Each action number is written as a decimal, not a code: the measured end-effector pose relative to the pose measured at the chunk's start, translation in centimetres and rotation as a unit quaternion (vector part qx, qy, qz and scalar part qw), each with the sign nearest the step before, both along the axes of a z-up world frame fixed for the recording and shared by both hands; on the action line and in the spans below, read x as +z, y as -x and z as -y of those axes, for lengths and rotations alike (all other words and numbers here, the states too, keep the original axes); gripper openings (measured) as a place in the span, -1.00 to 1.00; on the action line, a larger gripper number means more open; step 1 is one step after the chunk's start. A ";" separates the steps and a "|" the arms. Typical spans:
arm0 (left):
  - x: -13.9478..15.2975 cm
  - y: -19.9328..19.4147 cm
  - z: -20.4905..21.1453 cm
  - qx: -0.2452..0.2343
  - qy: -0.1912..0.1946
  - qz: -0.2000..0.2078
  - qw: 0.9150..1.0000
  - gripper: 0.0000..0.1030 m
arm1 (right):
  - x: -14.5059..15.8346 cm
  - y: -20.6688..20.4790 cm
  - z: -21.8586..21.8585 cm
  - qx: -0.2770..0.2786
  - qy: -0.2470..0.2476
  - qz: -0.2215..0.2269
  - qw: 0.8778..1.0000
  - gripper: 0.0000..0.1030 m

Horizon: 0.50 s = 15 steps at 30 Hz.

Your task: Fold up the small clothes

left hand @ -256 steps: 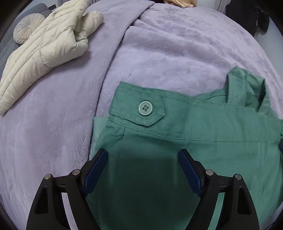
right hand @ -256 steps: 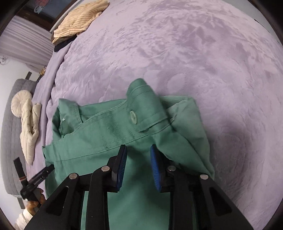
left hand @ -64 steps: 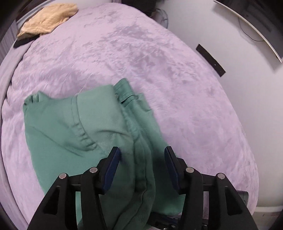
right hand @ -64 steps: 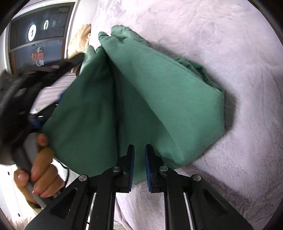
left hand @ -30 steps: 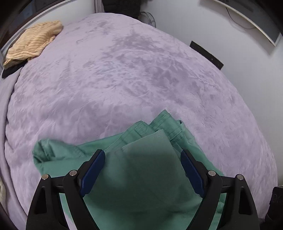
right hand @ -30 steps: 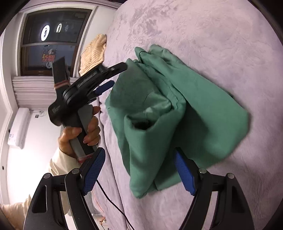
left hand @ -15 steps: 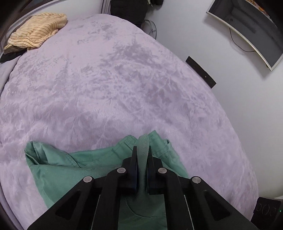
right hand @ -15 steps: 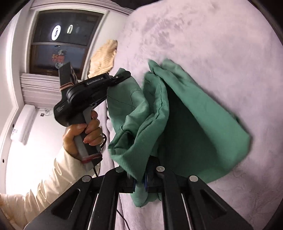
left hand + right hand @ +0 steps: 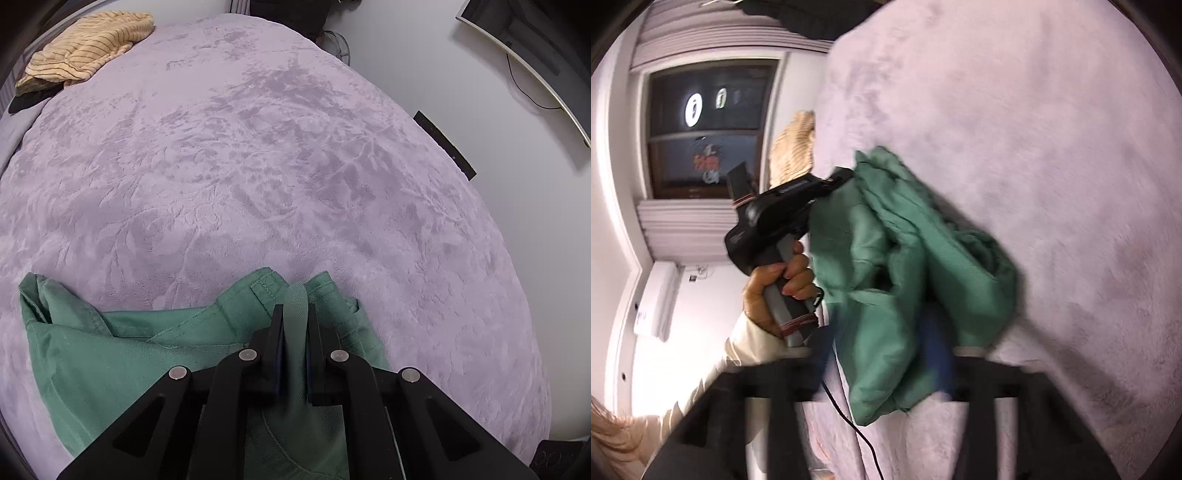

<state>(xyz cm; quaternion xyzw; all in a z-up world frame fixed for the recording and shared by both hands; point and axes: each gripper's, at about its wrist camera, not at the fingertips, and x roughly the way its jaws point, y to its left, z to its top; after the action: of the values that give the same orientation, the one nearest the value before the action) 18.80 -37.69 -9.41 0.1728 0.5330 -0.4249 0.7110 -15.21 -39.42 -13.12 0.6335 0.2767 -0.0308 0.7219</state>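
A green garment (image 9: 129, 347) lies bunched on the lilac bedspread (image 9: 258, 147) at the bottom of the left wrist view. My left gripper (image 9: 295, 314) is shut on a raised fold of it near the waistband. In the right wrist view the same green garment (image 9: 886, 258) hangs in loose folds from the left gripper (image 9: 790, 206), held by a hand (image 9: 775, 280) in a cream sleeve. My right gripper (image 9: 882, 343) is blurred and its jaws are opening. The cloth's lower edge hangs between the spread fingers, and the pads do not press on it.
A tan striped garment (image 9: 88, 44) lies at the bed's far left corner, over something black (image 9: 26, 101). A white wall with a curved monitor (image 9: 535, 48) runs along the bed's right side. A dark window (image 9: 701, 129) and a thin cable (image 9: 857, 435) show beside the bed.
The right gripper, shut on the garment's lower edge half a second ago, now has its jaws apart and has shifted sideways. The left gripper closed on the fold and still holds it.
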 end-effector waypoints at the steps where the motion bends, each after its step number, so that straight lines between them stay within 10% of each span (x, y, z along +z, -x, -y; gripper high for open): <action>1: 0.1 -0.2 -0.1 0.000 -0.002 0.000 1.000 -0.85 | 0.3 -0.5 -0.2 0.005 0.009 0.001 1.000 0.57; 3: 0.3 -0.2 -0.3 0.001 -0.005 0.003 1.000 -0.85 | -0.4 -2.1 0.2 0.016 0.006 -0.015 1.000 0.21; 4: 0.5 -0.1 -0.3 0.001 -0.006 0.006 1.000 -0.85 | -0.7 -3.0 0.2 0.016 -0.001 -0.009 1.000 -0.61; 5: 0.7 0.0 -0.4 0.002 -0.006 0.009 1.000 -0.85 | -0.8 -3.8 0.3 0.019 -0.007 -0.007 1.000 -0.87; 11: 5.3 1.1 -1.0 -0.009 0.051 0.024 0.998 -0.85 | 4.3 -3.9 -0.4 0.014 0.068 0.041 0.997 -0.87; 15: 3.2 2.1 1.4 -0.019 0.025 0.017 0.999 -0.84 | 0.9 -0.8 -0.2 -0.026 0.055 -0.036 0.997 -0.87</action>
<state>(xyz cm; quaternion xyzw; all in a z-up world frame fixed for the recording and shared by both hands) 16.70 -39.09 -6.19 0.1718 0.5067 -0.4484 0.7160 -14.39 -39.26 -12.24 0.5984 0.2842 -0.0876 0.7439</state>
